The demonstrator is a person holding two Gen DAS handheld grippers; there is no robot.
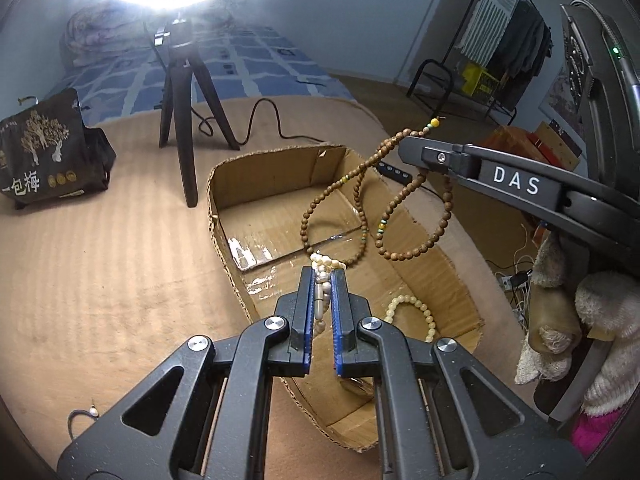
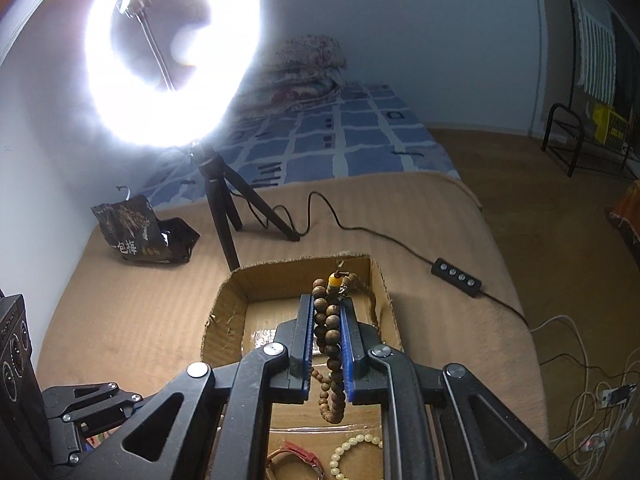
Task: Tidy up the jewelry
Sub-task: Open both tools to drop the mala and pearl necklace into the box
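Note:
My left gripper (image 1: 323, 276) is shut on a string of white pearl beads (image 1: 325, 267) and holds it above the open cardboard box (image 1: 256, 168). My right gripper (image 2: 326, 304) is shut on a long brown wooden bead necklace (image 2: 330, 328), whose loops (image 1: 362, 204) hang over the box in the left wrist view. In that view the right gripper (image 1: 408, 146) is up and to the right of my left gripper. A cream bead bracelet (image 1: 416, 308) lies on the box floor; it also shows in the right wrist view (image 2: 352, 450), beside a red strap (image 2: 302, 454).
The box sits on a tan blanket (image 1: 100, 260). A black tripod (image 1: 182, 120) with a ring light (image 2: 172, 52) stands behind it. A dark snack bag (image 1: 44, 152) lies left. A cable remote (image 2: 458, 272) lies right. A small pearl item (image 1: 93, 412) lies on the blanket.

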